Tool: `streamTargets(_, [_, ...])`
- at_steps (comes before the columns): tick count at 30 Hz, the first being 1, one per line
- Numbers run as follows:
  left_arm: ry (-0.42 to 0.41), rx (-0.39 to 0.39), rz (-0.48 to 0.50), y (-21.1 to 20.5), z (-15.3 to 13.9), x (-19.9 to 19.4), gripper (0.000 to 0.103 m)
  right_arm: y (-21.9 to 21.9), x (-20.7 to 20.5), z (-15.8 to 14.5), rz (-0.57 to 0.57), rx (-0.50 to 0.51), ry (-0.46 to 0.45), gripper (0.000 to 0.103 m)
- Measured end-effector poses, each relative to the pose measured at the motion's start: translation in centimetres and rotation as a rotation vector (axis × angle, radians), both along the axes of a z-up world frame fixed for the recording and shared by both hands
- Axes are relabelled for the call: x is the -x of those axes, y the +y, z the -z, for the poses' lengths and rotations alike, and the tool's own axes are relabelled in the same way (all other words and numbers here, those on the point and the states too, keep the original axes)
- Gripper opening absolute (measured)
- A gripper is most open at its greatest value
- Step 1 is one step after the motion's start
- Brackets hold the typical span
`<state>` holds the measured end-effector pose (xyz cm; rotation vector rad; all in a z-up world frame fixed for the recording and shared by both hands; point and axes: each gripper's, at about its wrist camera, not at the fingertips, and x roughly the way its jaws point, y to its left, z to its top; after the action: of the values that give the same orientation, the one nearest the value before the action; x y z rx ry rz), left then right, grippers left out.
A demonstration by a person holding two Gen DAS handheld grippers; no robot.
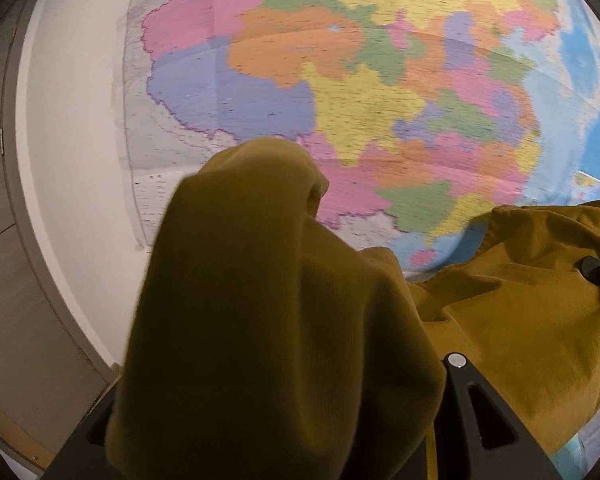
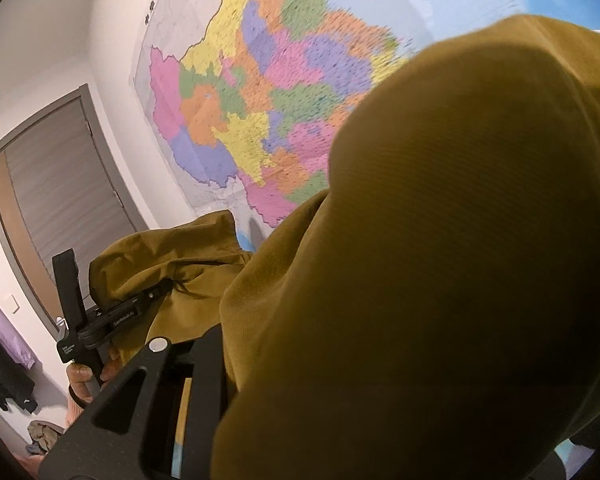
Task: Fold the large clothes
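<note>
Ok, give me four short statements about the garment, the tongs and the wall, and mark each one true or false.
1. The mustard-yellow corduroy garment drapes over the left tongs. True.
2. The garment lies flat on a table. False: it is held up, bunched, before the wall.
3. A multicoloured paper wall map hangs behind the garment. True.
4. The right tongs are bare of fabric. False: the garment covers their fingers.

A large, brightly coloured map [image 1: 340, 92] covers the white wall [image 1: 72, 128]. Left of it is a grey-framed door [image 2: 60, 184], with dark and purple clothes [image 2: 4, 360] hanging beside it.
</note>
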<state>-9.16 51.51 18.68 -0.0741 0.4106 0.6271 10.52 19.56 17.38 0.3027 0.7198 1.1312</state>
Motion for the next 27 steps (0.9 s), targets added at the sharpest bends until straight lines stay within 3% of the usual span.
streamTargets(8, [-0.023,-0.019,-0.06,3.2,-0.7,0.8,0.03,2.3,-0.3,1.0,-0.05,-0.023,0.014,0.025])
streamTargets(11, [-0.03,-0.021,-0.08,4.2,-0.5,1.1,0.03,1.3,-0.9,1.6,-0.066,-0.023,0.011,0.025])
streamTargets(27, [0.027,-0.017,-0.153,8.5,1.6,1.1,0.03,1.4,-0.1,4.0,-0.106,0.028,0.022,0.025])
